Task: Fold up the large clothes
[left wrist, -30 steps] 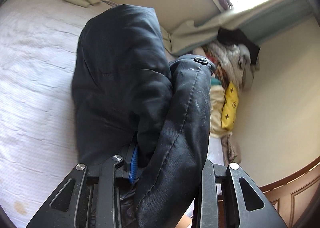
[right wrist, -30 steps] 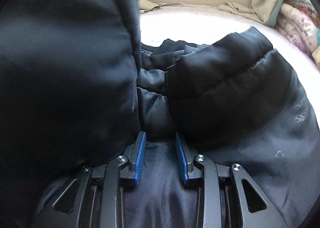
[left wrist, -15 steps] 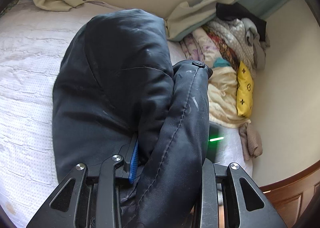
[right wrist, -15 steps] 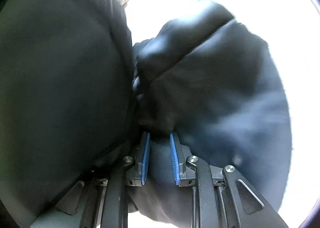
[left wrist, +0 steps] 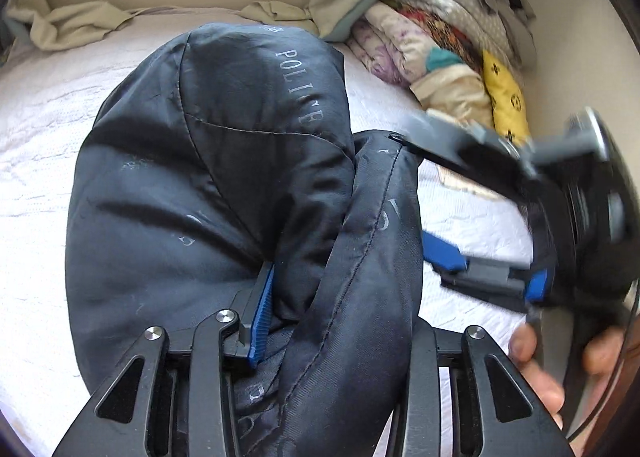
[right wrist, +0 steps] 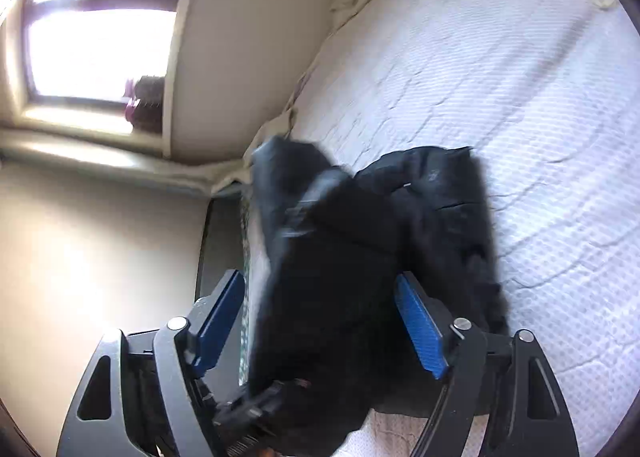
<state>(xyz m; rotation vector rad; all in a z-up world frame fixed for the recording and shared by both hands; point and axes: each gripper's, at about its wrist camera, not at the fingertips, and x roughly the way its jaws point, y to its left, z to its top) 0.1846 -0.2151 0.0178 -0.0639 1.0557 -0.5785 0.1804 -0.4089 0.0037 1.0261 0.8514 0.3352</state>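
Left gripper (left wrist: 332, 321) pinches the dark padded jacket (left wrist: 208, 185) as its jaws ease apart; right gripper (right wrist: 320, 333) spreading wide, nothing pinched: lay the bundle flat on the white bedspread (left wrist: 44, 137) before letting go.

jacket (left wrist: 208, 185) on bed (left wrist: 44, 145) | clothes pile (left wrist: 448, 45) behind-right | curtain (left wrist: 68, 23) behind-left

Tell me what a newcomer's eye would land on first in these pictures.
A bulky dark navy padded jacket heaped mid-bed on the white textured bedspread, a fold of it between the left gripper jaws. At right, the right gripper, blue-padded, blurred, its jaws opening off the jacket. Behind, a colourful pile of folded laundry in the corner.
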